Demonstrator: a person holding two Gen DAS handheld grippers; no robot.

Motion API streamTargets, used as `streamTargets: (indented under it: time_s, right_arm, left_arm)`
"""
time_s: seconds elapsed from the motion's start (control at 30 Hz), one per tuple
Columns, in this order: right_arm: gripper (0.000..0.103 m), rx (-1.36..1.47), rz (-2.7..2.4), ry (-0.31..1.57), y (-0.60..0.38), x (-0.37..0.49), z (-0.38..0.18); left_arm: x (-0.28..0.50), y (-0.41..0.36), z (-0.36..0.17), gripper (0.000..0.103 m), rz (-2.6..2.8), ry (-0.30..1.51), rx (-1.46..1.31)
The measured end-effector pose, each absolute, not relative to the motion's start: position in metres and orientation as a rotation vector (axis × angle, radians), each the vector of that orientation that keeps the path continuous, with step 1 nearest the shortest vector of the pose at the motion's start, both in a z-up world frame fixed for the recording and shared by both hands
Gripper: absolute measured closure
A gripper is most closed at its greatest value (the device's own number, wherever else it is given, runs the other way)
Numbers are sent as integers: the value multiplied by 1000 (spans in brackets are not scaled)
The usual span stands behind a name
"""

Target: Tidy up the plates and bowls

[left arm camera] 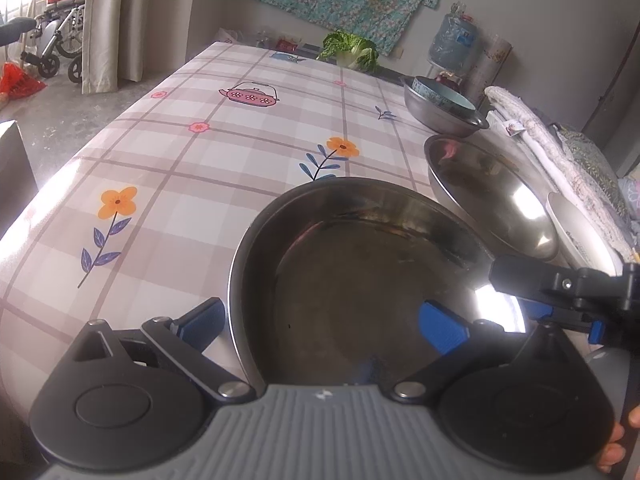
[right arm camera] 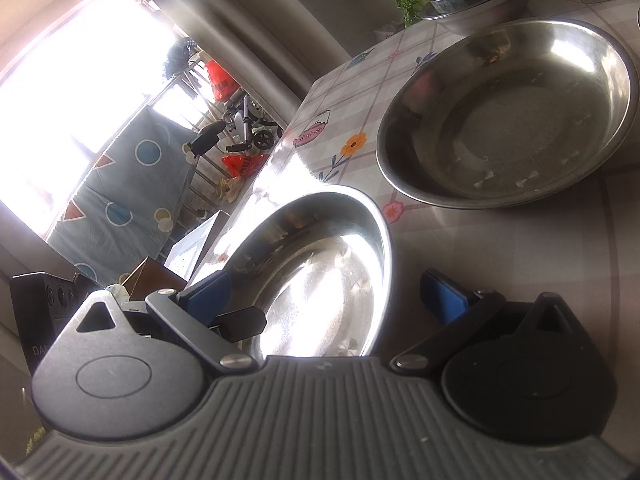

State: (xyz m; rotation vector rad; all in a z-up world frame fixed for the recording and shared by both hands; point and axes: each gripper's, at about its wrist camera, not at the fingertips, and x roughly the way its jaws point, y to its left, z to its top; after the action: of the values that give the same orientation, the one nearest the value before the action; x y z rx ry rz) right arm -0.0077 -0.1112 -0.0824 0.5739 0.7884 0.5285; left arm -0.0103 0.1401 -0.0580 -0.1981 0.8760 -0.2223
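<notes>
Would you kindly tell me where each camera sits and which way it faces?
Left wrist: on the left gripper, facing along the table across the near steel plate; fingertips show bottom right.
Right wrist: on the right gripper, tilted, facing the window; no body part visible.
Shared: near steel plate, second steel plate, far basin.

The left gripper (left arm camera: 324, 320) is level, its jaws spread wide. The right gripper (right arm camera: 326, 296) is rolled sideways, jaws also wide apart, and its fingertip (left arm camera: 516, 276) reaches in from the right in the left wrist view.
</notes>
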Motion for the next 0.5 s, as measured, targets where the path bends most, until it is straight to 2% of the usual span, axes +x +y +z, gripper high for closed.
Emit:
streamTargets:
  time_s: [0.5]
  right_arm:
    - [1,573,528,789,-111,-8,-82]
  left_arm:
    - [-8,131,-59,0,-199,893,-142]
